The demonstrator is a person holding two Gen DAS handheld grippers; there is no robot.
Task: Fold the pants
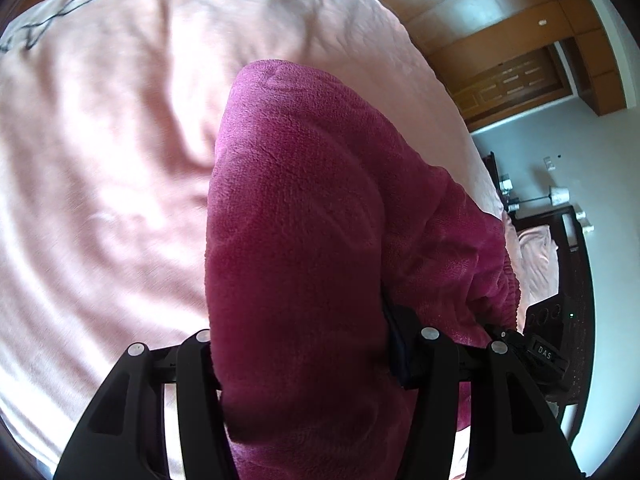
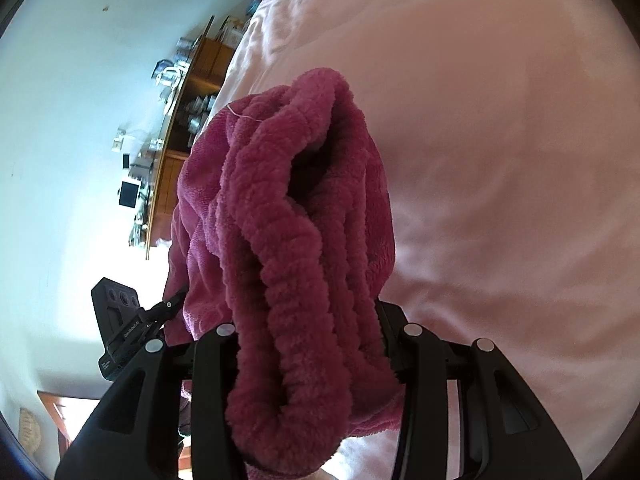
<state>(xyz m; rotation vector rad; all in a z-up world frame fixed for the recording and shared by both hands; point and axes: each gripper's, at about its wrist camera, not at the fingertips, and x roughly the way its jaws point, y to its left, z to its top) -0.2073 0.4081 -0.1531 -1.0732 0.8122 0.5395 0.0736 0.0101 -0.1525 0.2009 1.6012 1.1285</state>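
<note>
Left wrist view first: the left tongs (image 1: 308,360) are clamped on a thick bunch of the magenta fleece pants (image 1: 304,208), and the fabric rises from between the jaws and drapes ahead over the pink bed sheet (image 1: 100,160). The pants look lifted here, not lying flat. Off to the right there's a wooden wardrobe (image 1: 512,60) and a dark bed frame (image 1: 576,248), both well apart from the fabric. The other tool pokes in at the right edge.

Right wrist view: the right tongs (image 2: 312,356) are pinched on the elastic waistband (image 2: 288,264), which bulges up thick between the jaws, with more of the pants bunched behind it. The bed fills the right side of the view. To the left there's a cluttered wooden shelf (image 2: 184,120) against the wall, far off, nothing in the way.

What could go wrong, as I see it: this fleece is fat and slippery-ish, and both grips are on wads rather than clean edges. If the two hands pull apart unevenly, one wad could slide out and the whole thing flops into a heap. Also the waistband is twisted, so laying it down as is would probably bake a crooked fold in. The bed is soft too, so smoothing won't be crisp.
</note>
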